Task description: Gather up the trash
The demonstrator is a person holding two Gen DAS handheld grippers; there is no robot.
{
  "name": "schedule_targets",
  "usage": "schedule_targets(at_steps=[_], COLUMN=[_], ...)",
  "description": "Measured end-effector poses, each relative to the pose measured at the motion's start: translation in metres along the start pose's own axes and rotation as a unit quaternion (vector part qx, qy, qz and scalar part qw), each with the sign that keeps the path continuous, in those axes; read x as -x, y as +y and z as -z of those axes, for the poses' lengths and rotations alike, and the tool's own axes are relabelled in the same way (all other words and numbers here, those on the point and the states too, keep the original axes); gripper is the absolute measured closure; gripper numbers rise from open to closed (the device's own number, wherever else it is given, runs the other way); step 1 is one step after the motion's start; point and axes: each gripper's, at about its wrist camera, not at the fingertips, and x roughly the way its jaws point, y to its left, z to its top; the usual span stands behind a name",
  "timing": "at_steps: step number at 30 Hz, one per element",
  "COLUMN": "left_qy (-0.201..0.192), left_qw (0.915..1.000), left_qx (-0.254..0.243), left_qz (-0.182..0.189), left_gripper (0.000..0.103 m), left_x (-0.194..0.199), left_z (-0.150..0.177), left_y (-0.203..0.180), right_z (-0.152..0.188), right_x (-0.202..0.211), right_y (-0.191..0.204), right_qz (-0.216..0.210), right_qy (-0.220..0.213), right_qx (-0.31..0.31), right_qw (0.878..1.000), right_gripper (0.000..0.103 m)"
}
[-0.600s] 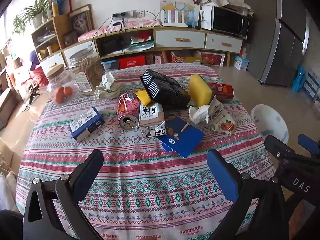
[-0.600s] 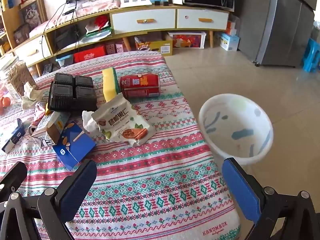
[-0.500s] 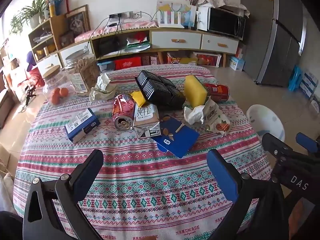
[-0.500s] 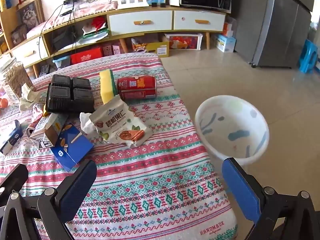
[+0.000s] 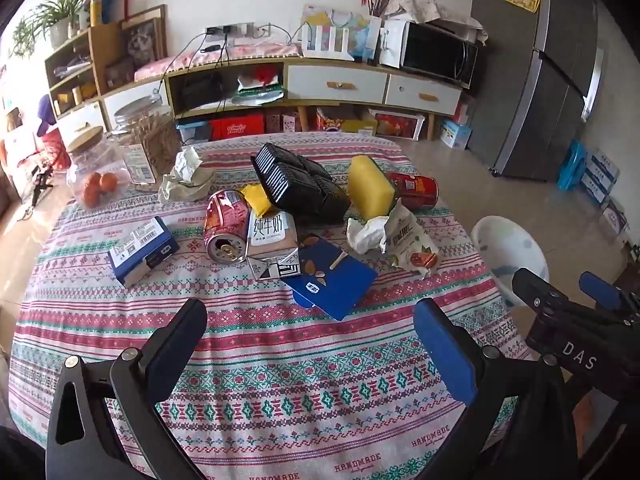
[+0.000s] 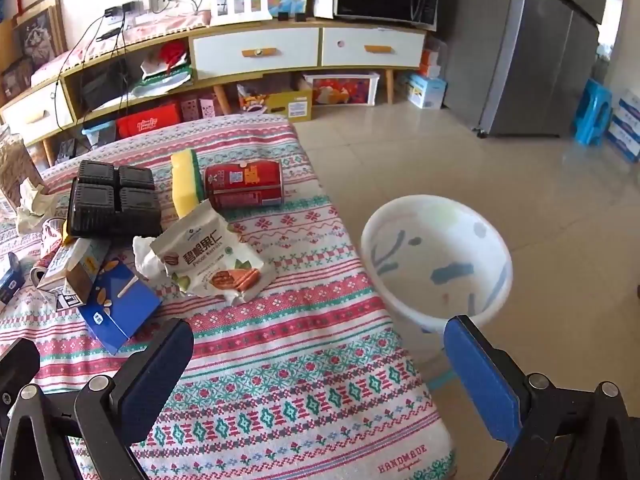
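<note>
Right wrist view: right gripper [image 6: 320, 364] fingers spread, empty; snack bag [image 6: 210, 256] ahead, beyond left finger; left gripper [image 5: 312, 344] spread too.

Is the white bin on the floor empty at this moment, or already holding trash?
Empty. The right wrist view looks into the white bin and shows only its patterned inner wall and bare bottom.

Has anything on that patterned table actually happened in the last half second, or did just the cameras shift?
Only the viewpoints drifted slightly, as though both grippers pulled back a little. The left gripper and right gripper stay open and empty. The crushed red can, white snack pouch, blue flat box and white plastic bin lie as before.
</note>
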Motion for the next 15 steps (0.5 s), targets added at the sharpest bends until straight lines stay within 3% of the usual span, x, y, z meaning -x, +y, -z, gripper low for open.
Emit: schedule_targets(at_steps=[15], left_qy=[-0.003], left_qw=[0.9999], left_qx=[-0.001], left_qz=[0.01], left_gripper=[0.0], left_x=[0.0002], left_z=[0.0002], left_y=[-0.0012], right_z=[0.0], right_x=[0.0006], right_y=[-0.0009], right_qz=[0.01], right_qy=[-0.003], right_qx=[0.002], right_qw=[1.0], right_gripper=[0.0])
